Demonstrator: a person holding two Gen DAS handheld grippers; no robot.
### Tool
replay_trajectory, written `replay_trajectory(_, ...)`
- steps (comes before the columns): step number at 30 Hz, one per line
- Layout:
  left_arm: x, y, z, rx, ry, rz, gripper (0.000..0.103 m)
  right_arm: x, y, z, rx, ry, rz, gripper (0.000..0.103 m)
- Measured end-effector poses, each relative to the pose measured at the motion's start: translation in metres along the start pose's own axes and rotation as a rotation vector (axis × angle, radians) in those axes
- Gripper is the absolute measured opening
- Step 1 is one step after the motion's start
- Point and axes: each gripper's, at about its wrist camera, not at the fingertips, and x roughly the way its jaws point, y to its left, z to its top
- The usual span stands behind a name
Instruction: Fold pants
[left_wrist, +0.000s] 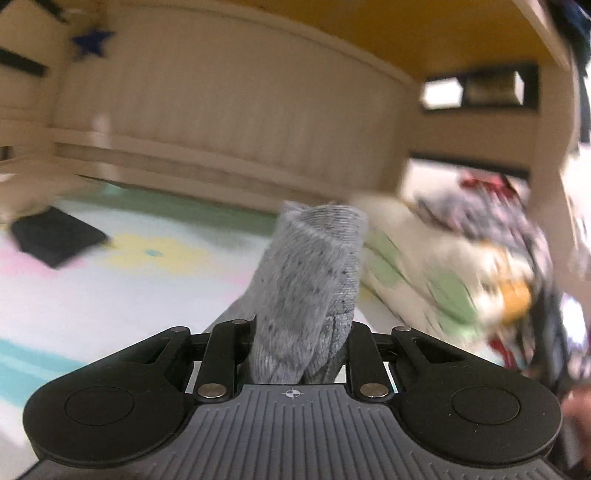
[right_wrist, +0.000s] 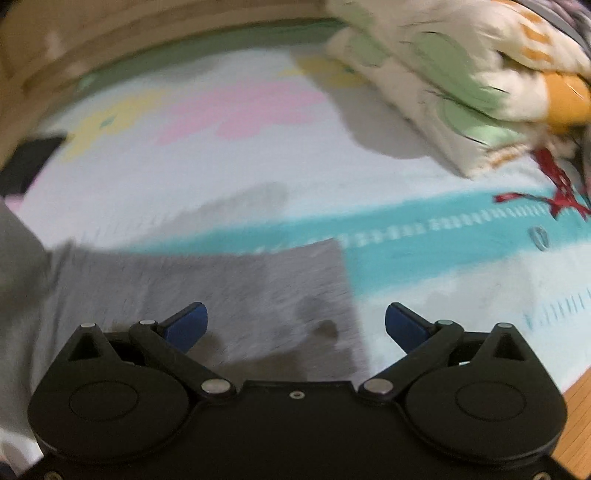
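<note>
You are carrying an end of the grey pants (left_wrist: 306, 288) in the left gripper (left_wrist: 295, 350), whose jaws are pinched tight on a bunched handful of the fabric. To land this fold well, judge it by the flat part: aim the held end squarely over the panel lying on the mat, keep the cloth taut enough that no slack drags under, and let go only once the edges are lining up. The right gripper (right_wrist: 295, 325) is hovering with its blue pads (right_wrist: 186, 323) spread wide and holding nothing; you are best placed to pin the flat panel with it, near its straight edge at about 2 o'clock from the pads.

The pants (right_wrist: 207, 291) are looking soft, ribbed and heather grey, lying flat across the pastel mat (right_wrist: 240, 147) under the right gripper and running off towards 9 o'clock. A heap of patterned laundry (right_wrist: 461, 74) is sitting well apart at 1 o'clock. Both views are blurred.
</note>
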Motion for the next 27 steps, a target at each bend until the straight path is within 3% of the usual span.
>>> replay_trajectory(5,0.081,-0.047,-0.054,0.036,0.351,-0.128,0.024,-0.017,-0.054,0.010,0.186,-0.087,-0.034,0.102)
replay_trajectory(7,0.092,-0.056,-0.076,0.064,0.426,-0.130,0.025,-0.022,-0.070,0.013,0.249,-0.128,-0.071,0.102)
replay_trajectory(11,0.077,-0.056,-0.088,0.127,0.369,-0.131,0.028,-0.029,-0.080,0.012,0.284,-0.176,-0.046,0.102)
replay_trajectory(17,0.085,-0.050,-0.071,0.092,0.383,-0.208,0.046,-0.022,-0.050,0.014,0.144,-0.183,0.073,0.102)
replay_trajectory(21,0.089,-0.084,-0.072,0.161,0.411,-0.292,0.071,-0.027,-0.035,0.014,0.094,-0.216,0.121,0.102)
replay_trajectory(27,0.066,-0.066,-0.066,0.181,0.387,-0.269,0.071,-0.031,-0.048,0.013,0.118,-0.244,0.075,0.102)
